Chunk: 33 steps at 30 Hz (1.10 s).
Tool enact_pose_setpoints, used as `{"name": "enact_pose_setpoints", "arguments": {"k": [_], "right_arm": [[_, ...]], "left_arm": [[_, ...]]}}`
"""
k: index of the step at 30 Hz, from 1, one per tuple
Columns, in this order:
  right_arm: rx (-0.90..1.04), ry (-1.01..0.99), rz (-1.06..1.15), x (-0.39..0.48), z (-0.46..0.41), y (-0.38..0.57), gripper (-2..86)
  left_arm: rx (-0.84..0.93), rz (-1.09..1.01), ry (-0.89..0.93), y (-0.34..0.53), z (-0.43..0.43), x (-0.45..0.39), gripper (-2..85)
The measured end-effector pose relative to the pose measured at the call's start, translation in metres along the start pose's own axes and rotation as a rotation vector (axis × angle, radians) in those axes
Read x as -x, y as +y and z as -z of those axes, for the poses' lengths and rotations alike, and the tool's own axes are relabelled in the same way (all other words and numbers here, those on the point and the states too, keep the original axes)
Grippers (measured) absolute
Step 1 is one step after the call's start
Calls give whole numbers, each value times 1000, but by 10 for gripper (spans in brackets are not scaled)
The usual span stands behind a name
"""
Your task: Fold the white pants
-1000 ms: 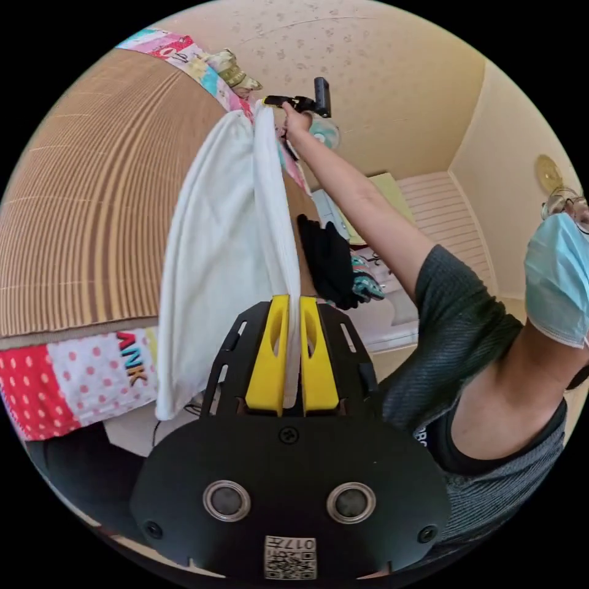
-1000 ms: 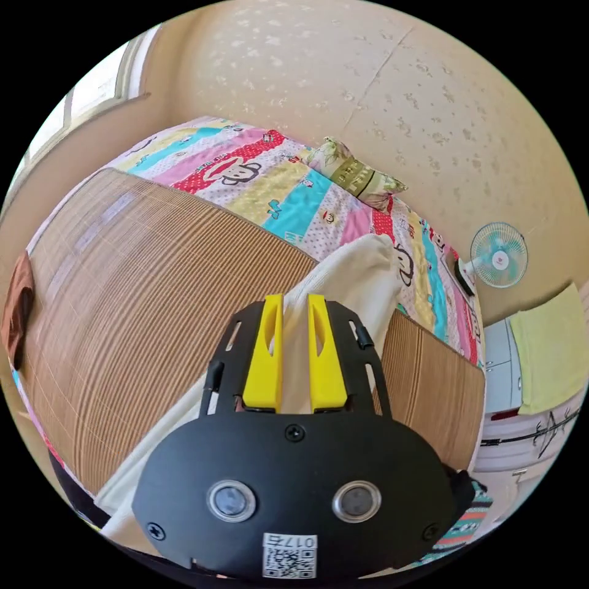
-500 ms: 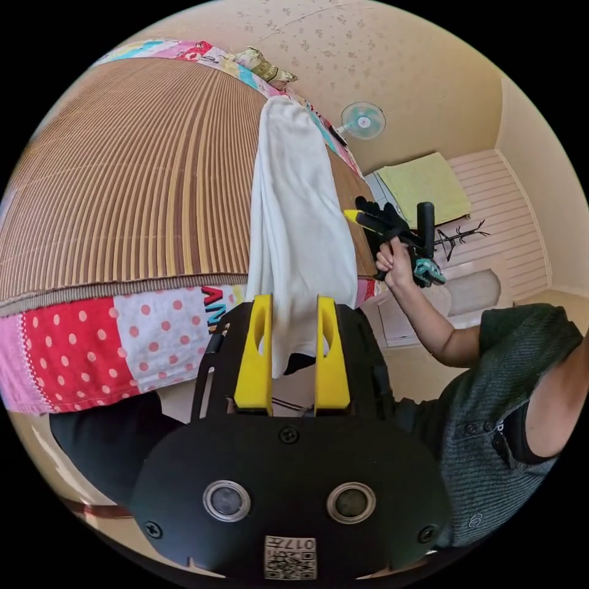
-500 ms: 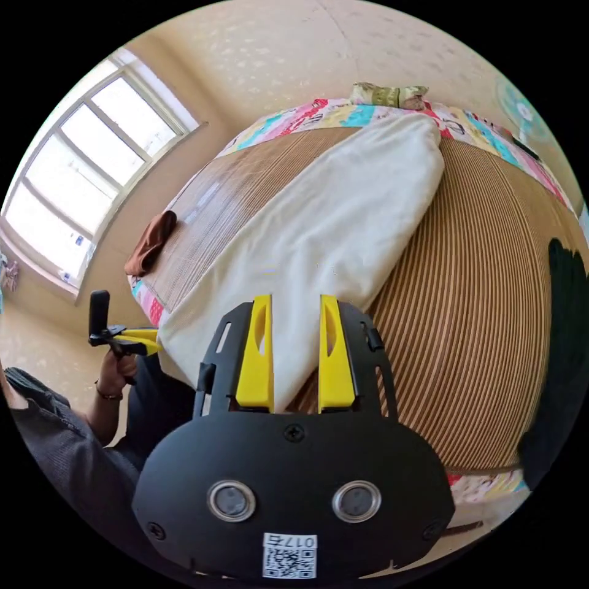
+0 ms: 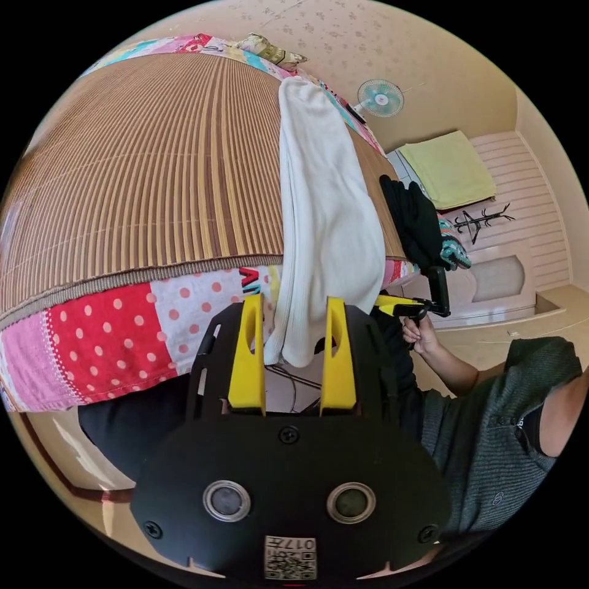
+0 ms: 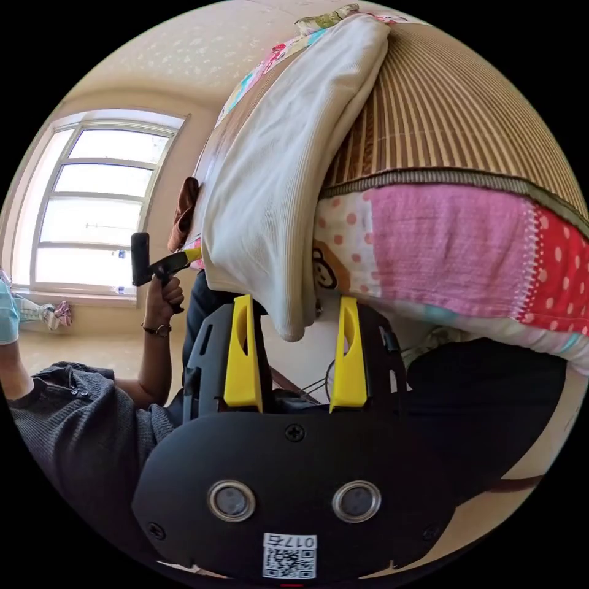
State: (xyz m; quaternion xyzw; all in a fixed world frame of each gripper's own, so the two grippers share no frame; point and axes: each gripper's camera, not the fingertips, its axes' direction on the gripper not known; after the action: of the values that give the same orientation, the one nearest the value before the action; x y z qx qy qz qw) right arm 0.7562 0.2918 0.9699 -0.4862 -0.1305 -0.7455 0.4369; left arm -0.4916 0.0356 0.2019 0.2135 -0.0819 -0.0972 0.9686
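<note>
The long folded white ribbed pants (image 5: 322, 202) lie across the brown striped bamboo mat (image 5: 147, 165) at frame centre, one end overhanging the bed edge between the open left claw (image 5: 287, 307), while the right claw (image 6: 294, 307) gapes empty.

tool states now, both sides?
Left tool: open, holding nothing; white pants hang between its jaws.
Right tool: open, holding nothing.

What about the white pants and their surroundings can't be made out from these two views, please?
- White pants, left gripper view: the far end is too foreshortened to tell waistband from cuffs.
- White pants, right gripper view: the underside lies hidden against the bamboo mat.
- Brown cloth, right gripper view: partly behind the pants, too small to identify.
</note>
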Motion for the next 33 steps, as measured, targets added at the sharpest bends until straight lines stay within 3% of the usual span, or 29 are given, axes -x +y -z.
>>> {"name": "enact_pose_setpoints", "arguments": {"k": [3,5,7,9,11,14,15,18,24,26,30,33], "right_arm": [[63,-57,15,-17,-27,-9,146],[86,-119,5,-29,-37,-7,77],[43,-151,63,-29,-26,3,40],[53,-259,188,-26,-8,13,23],[58,-624,367,-29,38,31,13],[15,-913,606,-23,111,49,11],[-2,-916,644,-19,126,50,11],[-123,-789,702,-7,189,23,20],[-477,-408,265,-66,259,-108,134],[-575,-226,184,-75,266,-115,205],[-520,45,142,-85,252,-92,224],[-421,151,-26,-123,220,-67,223]], "left_arm": [[40,-7,-105,-1,-3,-11,90],[139,-47,-100,0,-12,-20,61],[129,-62,-85,7,-8,-26,50],[152,-121,112,17,7,-32,48],[187,-190,391,27,20,-39,47],[177,-396,794,40,47,-65,49],[112,-462,920,38,59,-76,51],[-61,-499,1014,-3,82,-90,51],[-606,-139,708,-126,108,-36,115],[-656,-97,599,-137,113,-27,127],[-499,-10,247,-132,94,-26,176],[-328,-13,189,-133,51,-23,201]]}}
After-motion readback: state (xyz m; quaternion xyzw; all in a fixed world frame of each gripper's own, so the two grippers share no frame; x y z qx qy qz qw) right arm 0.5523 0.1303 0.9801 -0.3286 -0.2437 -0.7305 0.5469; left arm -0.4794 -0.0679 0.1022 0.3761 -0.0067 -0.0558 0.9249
